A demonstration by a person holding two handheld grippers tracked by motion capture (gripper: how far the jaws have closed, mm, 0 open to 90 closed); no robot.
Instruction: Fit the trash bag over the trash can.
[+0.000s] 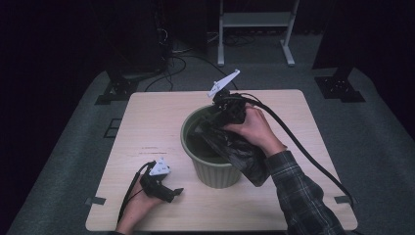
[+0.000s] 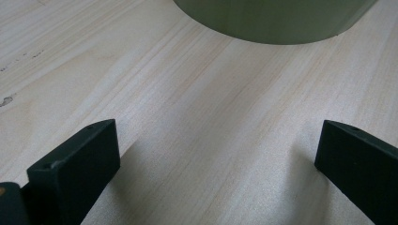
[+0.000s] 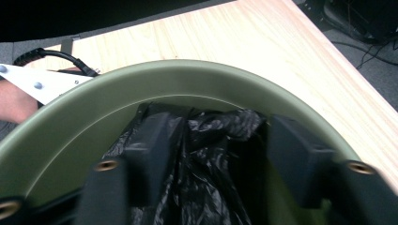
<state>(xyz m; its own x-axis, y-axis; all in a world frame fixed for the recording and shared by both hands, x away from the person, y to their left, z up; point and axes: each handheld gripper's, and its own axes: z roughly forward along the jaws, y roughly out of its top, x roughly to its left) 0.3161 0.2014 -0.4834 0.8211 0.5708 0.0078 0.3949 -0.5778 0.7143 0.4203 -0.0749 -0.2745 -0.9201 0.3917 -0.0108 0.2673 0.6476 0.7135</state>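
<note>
A pale green bin (image 1: 215,174) stands in the middle of the wooden table (image 1: 147,122). A crumpled black plastic bag (image 1: 240,154) hangs over its right rim, partly inside. My right gripper (image 1: 211,125) reaches down into the bin from the far side. In the right gripper view its jaws (image 3: 220,140) stand apart inside the bin's rim (image 3: 164,77), with folds of the bag (image 3: 206,159) loose between them. My left gripper (image 1: 172,192) rests on the table at the front left, open. The left gripper view has bare wood between its jaws (image 2: 218,154), with the bin's base (image 2: 272,21) beyond.
The right gripper's thick cable (image 1: 303,152) trails across the table's right side to its front corner. A white metal stand (image 1: 254,19) and loose cables (image 1: 171,63) lie on the floor behind the table. Tape tabs (image 1: 95,200) mark the front corners.
</note>
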